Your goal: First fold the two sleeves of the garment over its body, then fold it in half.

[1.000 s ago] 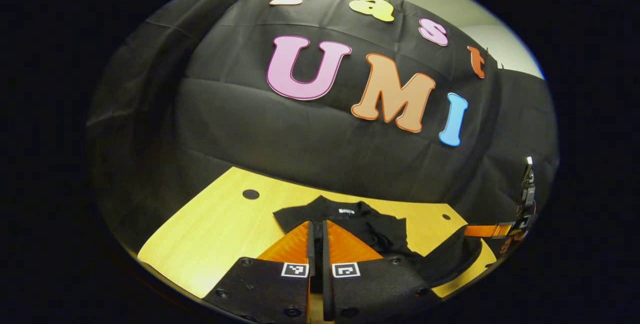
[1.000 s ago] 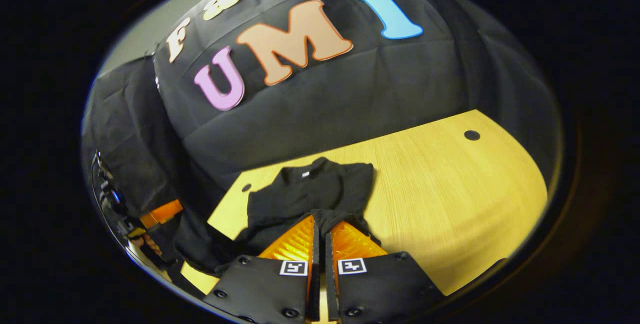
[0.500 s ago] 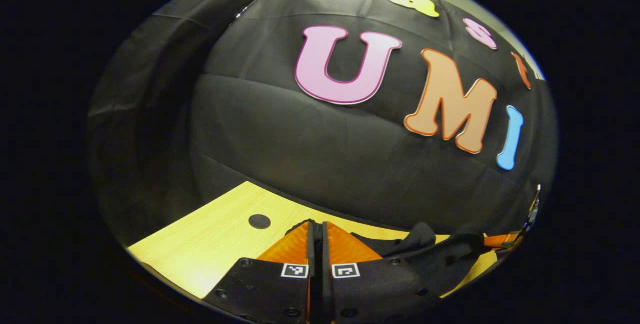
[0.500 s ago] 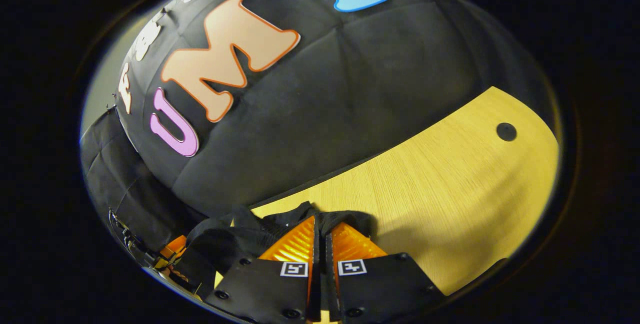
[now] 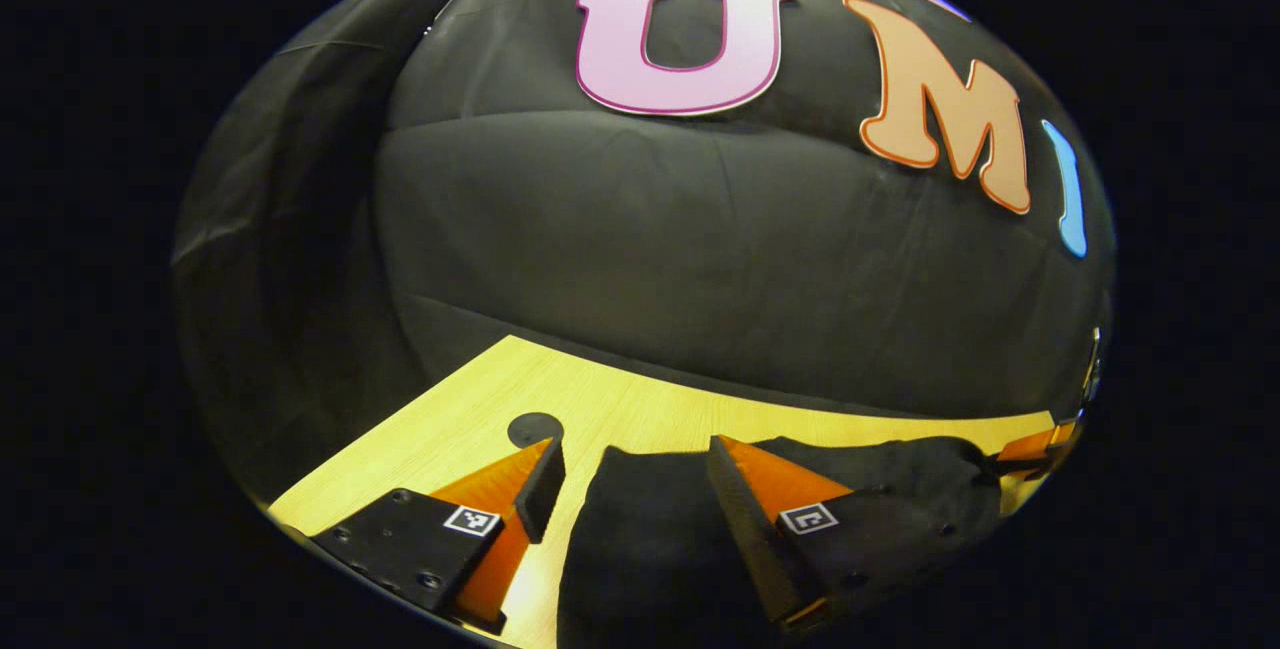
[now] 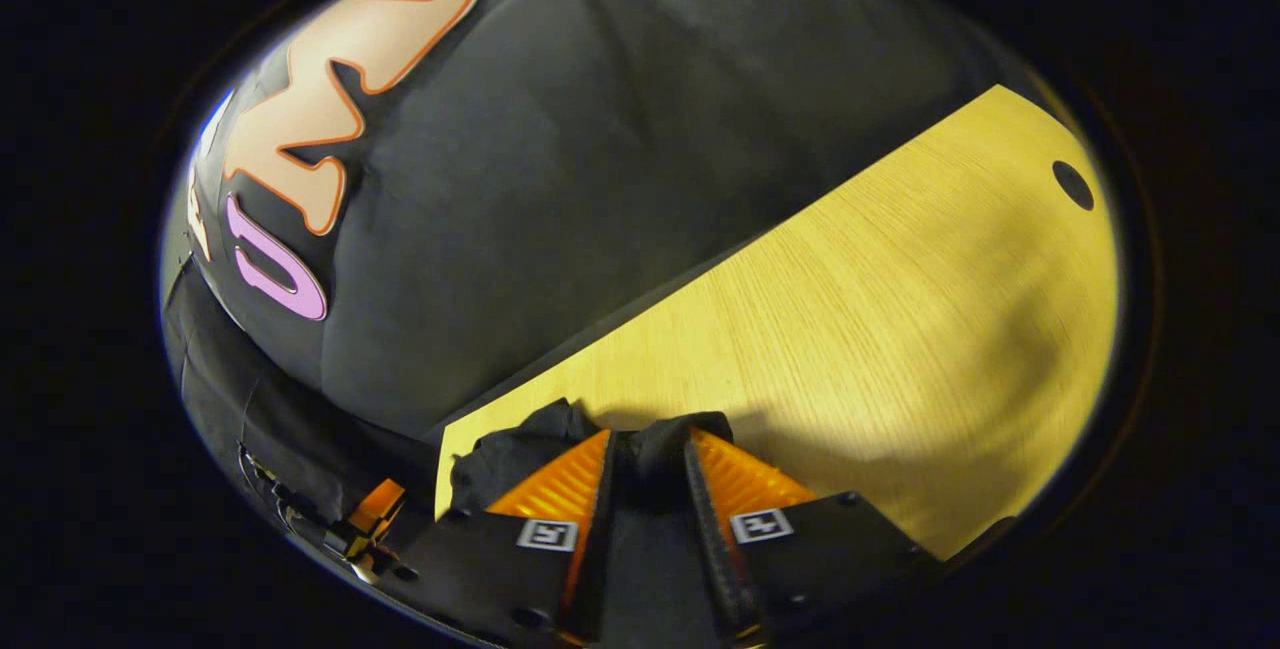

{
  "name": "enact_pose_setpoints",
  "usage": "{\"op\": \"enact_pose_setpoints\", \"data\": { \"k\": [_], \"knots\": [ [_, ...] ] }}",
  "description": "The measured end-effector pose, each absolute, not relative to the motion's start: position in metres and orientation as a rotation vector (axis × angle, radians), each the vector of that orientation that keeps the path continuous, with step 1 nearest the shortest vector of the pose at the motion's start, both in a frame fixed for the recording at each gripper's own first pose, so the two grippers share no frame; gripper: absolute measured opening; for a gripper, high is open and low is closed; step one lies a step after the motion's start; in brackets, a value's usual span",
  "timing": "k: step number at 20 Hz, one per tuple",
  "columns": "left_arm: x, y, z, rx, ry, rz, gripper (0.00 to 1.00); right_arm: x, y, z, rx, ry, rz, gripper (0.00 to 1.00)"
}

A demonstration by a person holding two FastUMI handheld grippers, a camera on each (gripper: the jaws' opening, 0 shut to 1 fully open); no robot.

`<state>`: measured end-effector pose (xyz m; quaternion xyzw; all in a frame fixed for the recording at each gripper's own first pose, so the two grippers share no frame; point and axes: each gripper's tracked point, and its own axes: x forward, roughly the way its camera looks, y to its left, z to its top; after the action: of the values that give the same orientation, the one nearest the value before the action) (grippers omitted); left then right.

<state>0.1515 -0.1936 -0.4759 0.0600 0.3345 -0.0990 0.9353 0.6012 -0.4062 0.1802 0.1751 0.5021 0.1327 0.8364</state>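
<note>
The black garment (image 5: 650, 539) lies on the wooden table (image 5: 440, 429), close to the booth's back wall. In the left gripper view my left gripper (image 5: 632, 449) stands wide open, one finger on each side of the cloth's near-left part, with the fabric spread flat between them. In the right gripper view my right gripper (image 6: 648, 439) is open by a narrower gap, and a bunched edge of the garment (image 6: 510, 454) sits in and around that gap. The right gripper (image 5: 1030, 444) also shows at the cloth's far end in the left gripper view.
The black cloth wall rises right behind the table's back edge. A round dark hole (image 5: 533, 426) sits in the tabletop by my left finger, another hole (image 6: 1072, 184) far to the right. Bare wood (image 6: 850, 329) stretches to the right of the garment. The left gripper (image 6: 365, 519) appears at the lower left.
Both grippers carried the garment's edge forward toward the wall and came down. Both then opened, the left one wide, letting the cloth go onto the table.
</note>
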Motion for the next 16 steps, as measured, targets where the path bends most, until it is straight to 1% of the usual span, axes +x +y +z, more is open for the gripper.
{"op": "enact_pose_setpoints", "data": {
  "k": [1, 2, 3, 4, 6, 7, 8, 9, 10, 13, 14, 16],
  "knots": [
    [0.156, -0.191, -0.468, 0.114, 0.660, -0.187, 0.88, 0.607, -0.412, 0.185, 0.370, 1.035, 0.281, 0.62],
    [0.159, -0.188, -0.462, 0.113, 0.641, -0.173, 0.92, 0.616, -0.416, 0.194, 0.377, 1.004, 0.280, 0.93],
    [0.158, -0.185, -0.455, 0.115, 0.630, -0.168, 0.94, 0.622, -0.415, 0.205, 0.390, 0.973, 0.282, 0.96],
    [0.160, -0.183, -0.445, 0.118, 0.614, -0.168, 0.94, 0.628, -0.417, 0.218, 0.401, 0.941, 0.284, 0.98],
    [0.164, -0.182, -0.415, 0.117, 0.558, -0.168, 0.92, 0.631, -0.429, 0.254, 0.397, 0.870, 0.292, 0.97],
    [0.169, -0.182, -0.392, 0.112, 0.510, -0.170, 0.94, 0.630, -0.435, 0.274, 0.382, 0.832, 0.301, 0.98],
    [0.172, -0.184, -0.366, 0.105, 0.456, -0.175, 0.92, 0.629, -0.438, 0.297, 0.362, 0.786, 0.316, 0.98],
    [0.174, -0.185, -0.338, 0.100, 0.404, -0.186, 0.94, 0.621, -0.441, 0.320, 0.333, 0.738, 0.339, 0.98],
    [0.173, -0.184, -0.310, 0.104, 0.356, -0.196, 0.92, 0.611, -0.444, 0.345, 0.290, 0.694, 0.362, 0.98],
    [0.159, -0.170, -0.234, 0.086, 0.245, -0.197, 0.92, 0.572, -0.430, 0.403, 0.131, 0.560, 0.415, 0.98],
    [0.148, -0.166, -0.212, 0.065, 0.220, -0.203, 0.92, 0.559, -0.428, 0.418, 0.071, 0.519, 0.420, 0.98],
    [0.118, -0.157, -0.180, 0.051, 0.192, -0.202, 0.92, 0.533, -0.423, 0.438, -0.035, 0.429, 0.383, 0.98]
  ]
}}
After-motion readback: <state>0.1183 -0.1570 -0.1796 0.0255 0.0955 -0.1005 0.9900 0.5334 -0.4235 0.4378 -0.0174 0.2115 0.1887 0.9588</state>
